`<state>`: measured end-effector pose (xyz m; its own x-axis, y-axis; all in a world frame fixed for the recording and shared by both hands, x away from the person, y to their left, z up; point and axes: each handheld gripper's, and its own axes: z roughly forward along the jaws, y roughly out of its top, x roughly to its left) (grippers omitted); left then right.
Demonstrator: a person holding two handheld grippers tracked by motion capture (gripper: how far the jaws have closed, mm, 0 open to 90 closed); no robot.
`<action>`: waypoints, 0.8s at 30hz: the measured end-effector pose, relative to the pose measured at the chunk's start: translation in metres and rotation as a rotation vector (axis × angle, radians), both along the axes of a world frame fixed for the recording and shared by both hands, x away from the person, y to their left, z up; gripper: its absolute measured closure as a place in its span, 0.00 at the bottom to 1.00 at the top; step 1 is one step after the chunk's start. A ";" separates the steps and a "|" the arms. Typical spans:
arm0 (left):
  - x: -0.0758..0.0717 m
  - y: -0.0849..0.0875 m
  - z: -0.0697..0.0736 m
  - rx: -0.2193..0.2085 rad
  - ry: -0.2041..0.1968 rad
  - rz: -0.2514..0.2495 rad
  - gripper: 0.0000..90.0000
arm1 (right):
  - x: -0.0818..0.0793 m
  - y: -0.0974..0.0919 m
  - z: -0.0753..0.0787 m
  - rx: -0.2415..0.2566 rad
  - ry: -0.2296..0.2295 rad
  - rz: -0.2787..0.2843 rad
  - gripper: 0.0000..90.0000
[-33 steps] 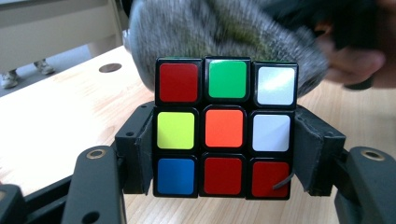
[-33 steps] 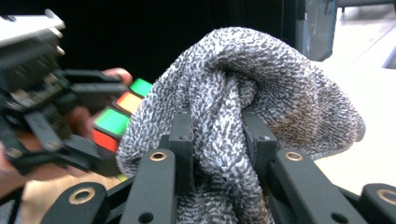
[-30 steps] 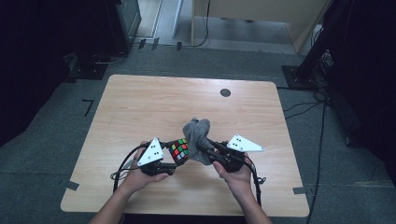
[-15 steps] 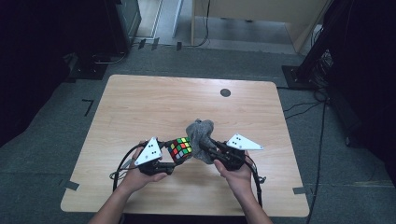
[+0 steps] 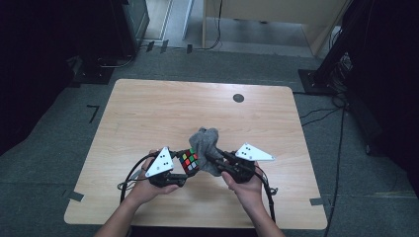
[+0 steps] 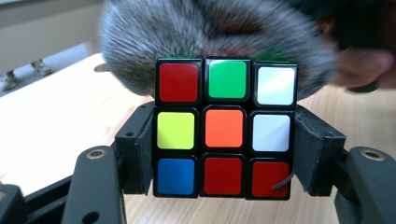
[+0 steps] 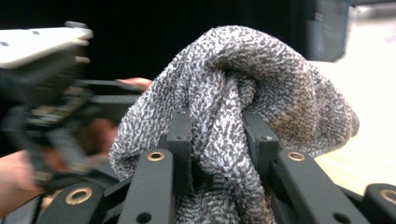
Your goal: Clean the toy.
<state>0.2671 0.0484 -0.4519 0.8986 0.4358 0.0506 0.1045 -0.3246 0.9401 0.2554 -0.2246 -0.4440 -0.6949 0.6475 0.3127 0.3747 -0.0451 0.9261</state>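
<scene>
Wooden table (image 5: pixel 148 113), dark hole (image 5: pixel 238 98) far side. Left gripper (image 5: pixel 184 170) clamps puzzle cube (image 5: pixel 189 161); right gripper (image 5: pixel 211 157) pinches grey cloth (image 5: pixel 205 143). Left gripper view: cloth (image 6: pixel 210 32) crowds behind cube (image 6: pixel 224 128). Right gripper view: cloth (image 7: pixel 243 93) bunched between jaws.

cloth (image 6: pixel 219 42): blurred, top cut off | cube's (image 6: pixel 225 128) far faces: hidden

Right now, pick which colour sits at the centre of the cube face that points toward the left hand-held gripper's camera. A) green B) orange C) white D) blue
B: in the left gripper view, the puzzle cube, clamped by its sides in the left hand-held gripper, shows an orange middle sticker, with green above it and red below it.
</scene>
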 end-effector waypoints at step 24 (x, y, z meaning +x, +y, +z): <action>0.000 -0.004 -0.001 0.003 0.005 -0.006 0.38 | 0.004 -0.008 -0.007 -0.029 0.026 -0.055 0.77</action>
